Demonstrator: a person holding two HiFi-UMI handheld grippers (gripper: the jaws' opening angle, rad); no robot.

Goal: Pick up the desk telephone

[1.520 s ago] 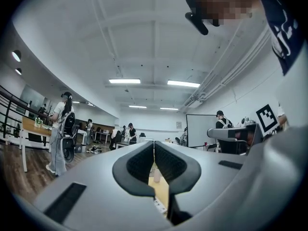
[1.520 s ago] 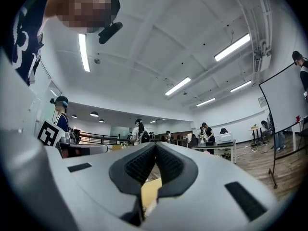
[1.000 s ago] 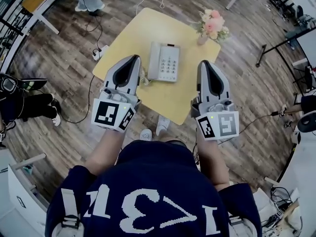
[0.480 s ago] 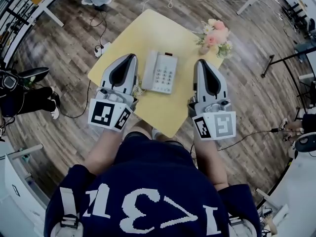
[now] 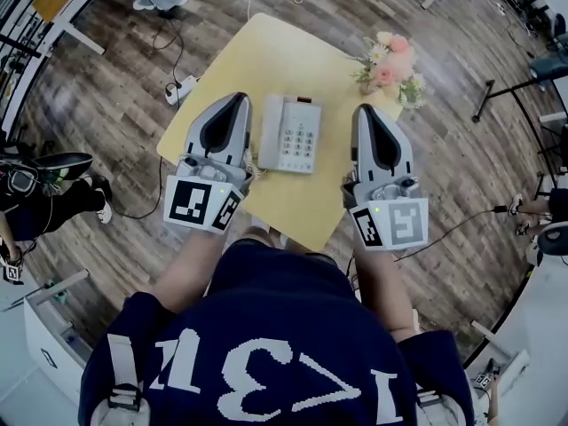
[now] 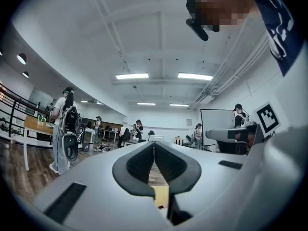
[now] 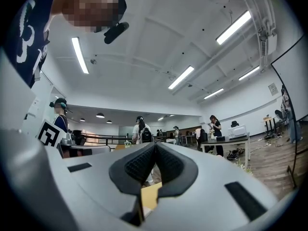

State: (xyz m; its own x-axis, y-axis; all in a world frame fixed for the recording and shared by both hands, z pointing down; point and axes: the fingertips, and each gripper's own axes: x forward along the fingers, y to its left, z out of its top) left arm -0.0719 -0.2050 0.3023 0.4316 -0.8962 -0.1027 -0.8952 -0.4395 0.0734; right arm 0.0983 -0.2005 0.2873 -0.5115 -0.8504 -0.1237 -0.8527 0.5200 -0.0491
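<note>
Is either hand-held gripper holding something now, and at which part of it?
Nothing is held. The left hand-held gripper and the right hand-held gripper are both shut and empty, one on each side of the light grey plastic desk telephone.

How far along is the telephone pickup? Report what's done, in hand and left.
Done: the left gripper and right gripper flank the desk telephone, one on each side. In hand: nothing; both sets of jaws are shut and empty. Left: the whole pickup; the telephone sits flat on the yellow table, so jaws must open, close on it and lift.
</note>
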